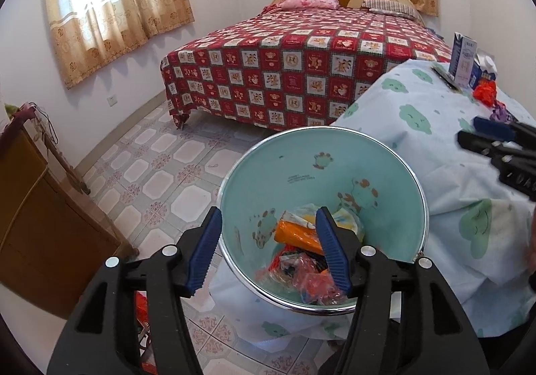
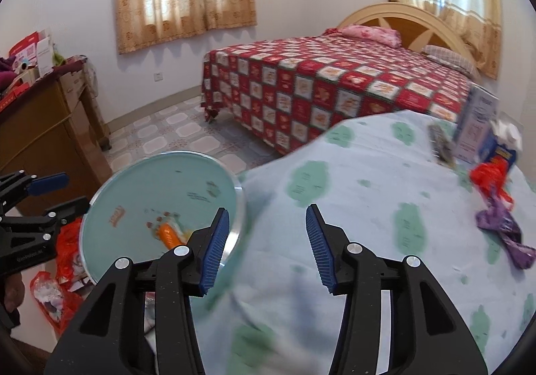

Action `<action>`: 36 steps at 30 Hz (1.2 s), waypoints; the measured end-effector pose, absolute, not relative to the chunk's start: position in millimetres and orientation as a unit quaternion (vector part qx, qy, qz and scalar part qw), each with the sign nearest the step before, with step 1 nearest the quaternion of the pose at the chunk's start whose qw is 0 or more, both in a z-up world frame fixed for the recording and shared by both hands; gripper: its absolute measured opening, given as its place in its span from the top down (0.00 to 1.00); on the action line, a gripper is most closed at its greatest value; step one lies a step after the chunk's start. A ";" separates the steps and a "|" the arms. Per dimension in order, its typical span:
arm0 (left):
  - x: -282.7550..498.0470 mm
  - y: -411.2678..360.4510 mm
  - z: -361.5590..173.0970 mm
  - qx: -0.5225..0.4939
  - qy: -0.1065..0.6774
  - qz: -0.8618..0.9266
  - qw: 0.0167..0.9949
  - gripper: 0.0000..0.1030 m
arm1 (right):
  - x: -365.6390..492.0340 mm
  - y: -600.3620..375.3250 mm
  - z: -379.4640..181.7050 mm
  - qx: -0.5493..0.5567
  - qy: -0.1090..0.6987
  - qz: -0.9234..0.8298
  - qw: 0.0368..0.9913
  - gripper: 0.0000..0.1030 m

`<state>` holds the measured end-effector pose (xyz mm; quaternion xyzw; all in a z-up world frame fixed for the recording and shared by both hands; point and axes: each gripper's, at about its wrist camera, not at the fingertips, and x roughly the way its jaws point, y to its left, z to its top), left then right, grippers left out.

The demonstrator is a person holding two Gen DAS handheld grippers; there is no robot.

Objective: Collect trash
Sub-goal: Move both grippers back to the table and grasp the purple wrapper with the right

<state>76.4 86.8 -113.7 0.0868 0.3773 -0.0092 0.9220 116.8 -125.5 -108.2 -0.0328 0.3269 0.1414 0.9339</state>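
Surface: the table draped in a pale blue cloth with green cloud prints (image 2: pixel 368 207) hangs in loose folds beside the bin; in my judgement a jaw tip could snag a fold and drag the items along.

Bin: the round mint-green trash bin with a chrome rim (image 1: pixel 335 170) stands on the floor against the cloth's edge; a knock from a low approach could tip it and spill its contents.

Cartons: the blue-and-white carton (image 2: pixel 475 127) stands upright at the far edge of the surface, just behind the remaining trash; a careless reach could topple it.

Remaining trash: the crumpled red plastic wrapper (image 2: pixel 490 177) and the crumpled purple wrapper (image 2: pixel 506 234) lie touching each other on the surface; gripping one may lift or flick the other off.

Binned trash: the orange packet (image 1: pixel 296 234) and clear wrappers lie at the bin's bottom.

Left gripper (image 1: pixel 268 251): jaws open and empty, above the bin mouth.

Right gripper (image 2: pixel 266 247): jaws open and empty, over the cloth and well apart from the wrappers; its view is blurred, so aim may be off.
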 end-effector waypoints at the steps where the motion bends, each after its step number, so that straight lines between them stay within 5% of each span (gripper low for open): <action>1: 76.3 85.3 -115.4 0.087 0.380 -0.010 0.921 0.42 | 114.3 -138.8 -106.9 -0.031 0.326 0.129 0.936 0.51; 12: 84.4 50.2 -113.0 0.088 0.380 -0.026 0.920 0.36 | 100.5 -327.9 -84.3 0.050 0.302 -0.110 0.946 0.50; 26: 123.1 -20.4 -101.5 0.084 0.372 -0.076 0.921 0.31 | 122.0 -426.6 -129.9 0.143 0.388 -0.132 0.901 0.51; 36: 141.4 -42.3 -105.7 0.095 0.380 -0.092 0.915 0.26 | 123.8 -418.5 -140.7 0.145 0.412 -0.089 0.895 0.70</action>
